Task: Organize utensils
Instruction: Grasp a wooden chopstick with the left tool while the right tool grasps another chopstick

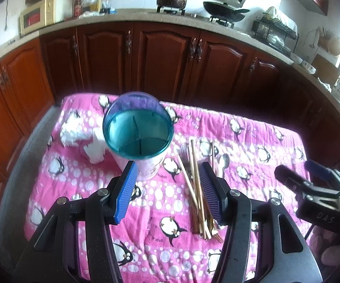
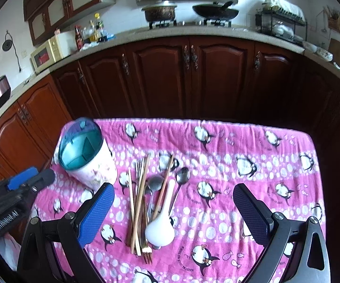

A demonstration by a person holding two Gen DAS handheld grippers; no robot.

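A white utensil holder with a teal divided rim (image 1: 138, 133) stands on the pink penguin cloth; it also shows in the right wrist view (image 2: 87, 153). A pile of wooden chopsticks (image 2: 138, 202), forks (image 2: 139, 165), metal spoons (image 2: 182, 176) and a white ceramic spoon (image 2: 161, 226) lies right of it; the chopsticks show in the left wrist view (image 1: 197, 188). My left gripper (image 1: 167, 188) is open and empty, just in front of the holder. My right gripper (image 2: 173, 214) is open wide and empty above the pile.
Crumpled white tissue (image 1: 80, 134) lies left of the holder. The pink cloth (image 2: 240, 146) covers a small table; dark wooden cabinets (image 2: 193, 77) stand behind it. The counter carries a microwave (image 1: 40, 15), bottles, pots and a dish rack (image 2: 280, 21).
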